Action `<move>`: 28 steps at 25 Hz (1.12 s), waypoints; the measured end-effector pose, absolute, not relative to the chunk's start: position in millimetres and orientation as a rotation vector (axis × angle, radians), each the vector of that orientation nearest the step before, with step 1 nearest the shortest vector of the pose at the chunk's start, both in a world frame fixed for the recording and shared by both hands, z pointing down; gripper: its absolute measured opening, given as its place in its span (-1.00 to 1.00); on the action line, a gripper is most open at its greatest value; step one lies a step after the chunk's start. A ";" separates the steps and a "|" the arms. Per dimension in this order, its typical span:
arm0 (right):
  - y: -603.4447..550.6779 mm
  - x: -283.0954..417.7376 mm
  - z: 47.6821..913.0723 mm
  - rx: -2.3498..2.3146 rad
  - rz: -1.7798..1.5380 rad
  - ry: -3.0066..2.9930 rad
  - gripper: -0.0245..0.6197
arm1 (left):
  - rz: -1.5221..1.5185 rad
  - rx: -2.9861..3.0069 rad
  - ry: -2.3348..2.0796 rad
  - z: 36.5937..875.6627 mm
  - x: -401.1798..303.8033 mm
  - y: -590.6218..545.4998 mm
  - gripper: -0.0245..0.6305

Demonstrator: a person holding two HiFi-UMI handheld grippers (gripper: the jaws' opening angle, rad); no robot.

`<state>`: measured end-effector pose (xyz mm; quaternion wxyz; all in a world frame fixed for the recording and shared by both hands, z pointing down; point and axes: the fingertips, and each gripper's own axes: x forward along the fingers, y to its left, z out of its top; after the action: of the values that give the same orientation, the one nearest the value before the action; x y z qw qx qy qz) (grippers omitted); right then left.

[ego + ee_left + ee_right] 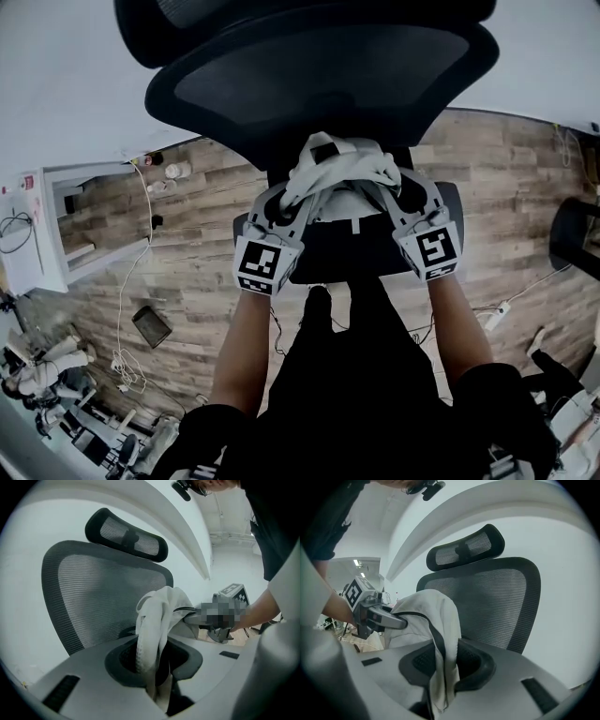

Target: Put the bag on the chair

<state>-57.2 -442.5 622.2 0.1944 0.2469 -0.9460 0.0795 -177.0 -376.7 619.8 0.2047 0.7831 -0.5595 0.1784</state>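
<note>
Bag [339,173] hangs at frame centre, stretched side to side between two grippers, just in front of the chair [319,84] back and above its seat [375,255]. The left gripper [281,202] and right gripper [403,195] each pinch a fold of white cloth, level and equally near; contact with the seat cannot be judged.
</note>
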 end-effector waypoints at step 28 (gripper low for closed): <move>-421.0 -33.3 582.8 0.890 0.163 -2.653 0.11 | 0.545 2.219 -1.756 577.7 -195.2 -347.3 0.13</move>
<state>-33.3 -421.0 582.8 0.1684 0.3131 -0.9329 0.0574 -195.2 -347.3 577.7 0.1293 0.7635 -0.6043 0.1874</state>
